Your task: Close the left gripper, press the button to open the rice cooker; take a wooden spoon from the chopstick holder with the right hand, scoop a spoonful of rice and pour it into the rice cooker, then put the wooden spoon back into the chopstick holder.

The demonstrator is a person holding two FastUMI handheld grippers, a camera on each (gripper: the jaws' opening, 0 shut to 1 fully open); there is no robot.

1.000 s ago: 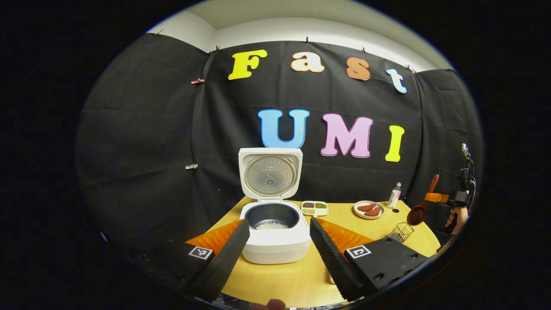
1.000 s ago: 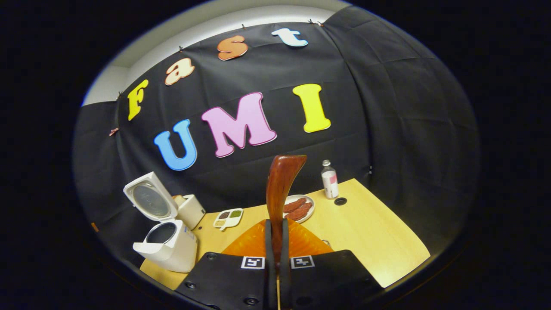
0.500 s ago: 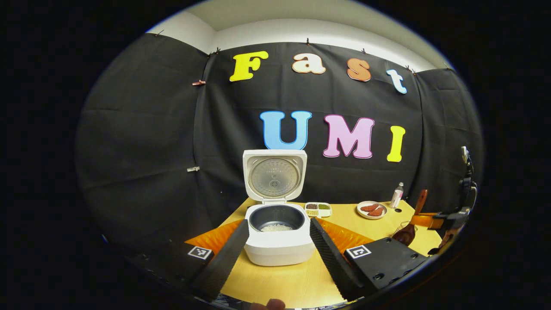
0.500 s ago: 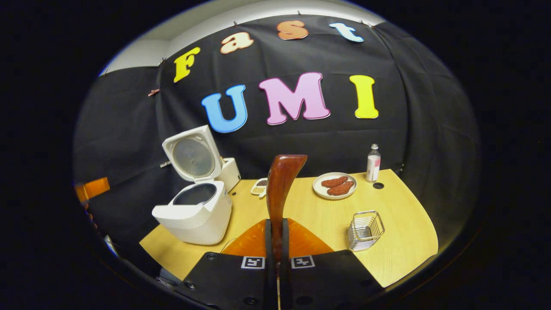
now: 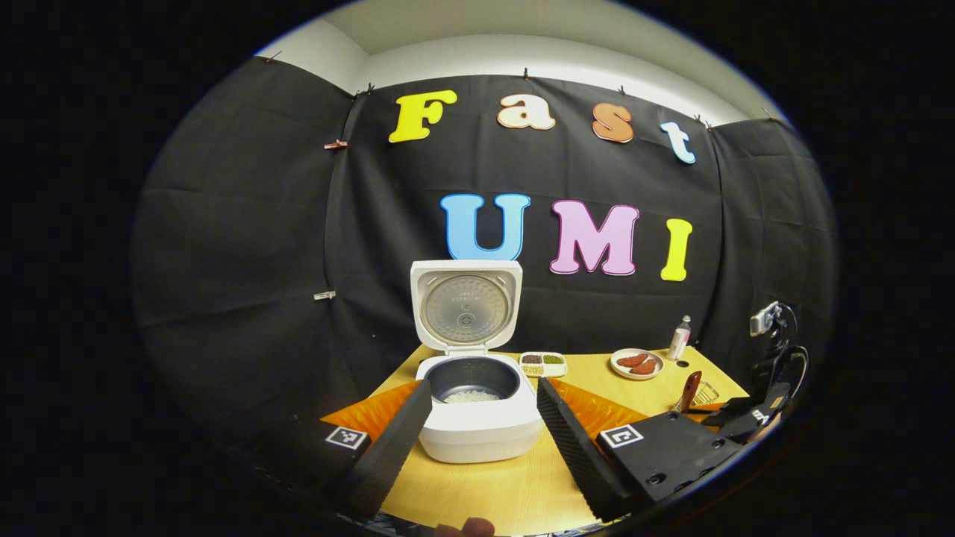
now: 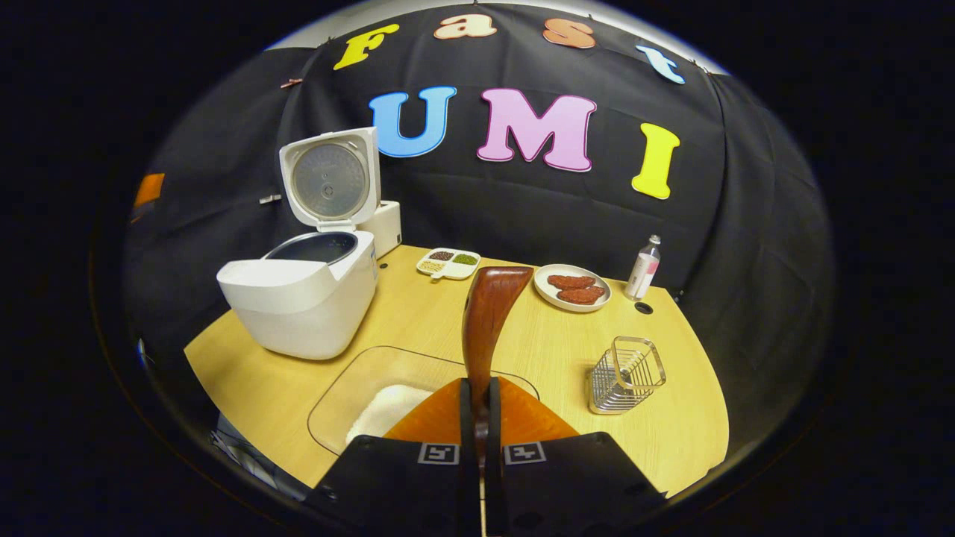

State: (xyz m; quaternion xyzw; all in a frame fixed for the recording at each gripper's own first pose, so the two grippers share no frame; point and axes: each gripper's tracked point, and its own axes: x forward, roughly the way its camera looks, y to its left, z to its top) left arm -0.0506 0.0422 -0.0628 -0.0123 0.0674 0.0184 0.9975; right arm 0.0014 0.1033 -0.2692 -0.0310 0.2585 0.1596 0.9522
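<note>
On the yellow table (image 6: pixel 418 321), the white rice cooker (image 6: pixel 298 294) is seen with its lid raised and rice in its pot. Right of the cooker, a clear tray (image 6: pixel 373 391) of rice, a plate (image 6: pixel 572 287) of reddish pieces, a divided dish (image 6: pixel 448 264) and a bottle (image 6: pixel 643 267) are set out. Farther right of the cooker, the wire chopstick holder (image 6: pixel 625 374) is stood. The wooden spoon (image 6: pixel 486 328) is clamped upright by the right gripper (image 6: pixel 481 418), blocking part of the tray. The left gripper (image 5: pixel 481 429) is held spread, framing the cooker.
</note>
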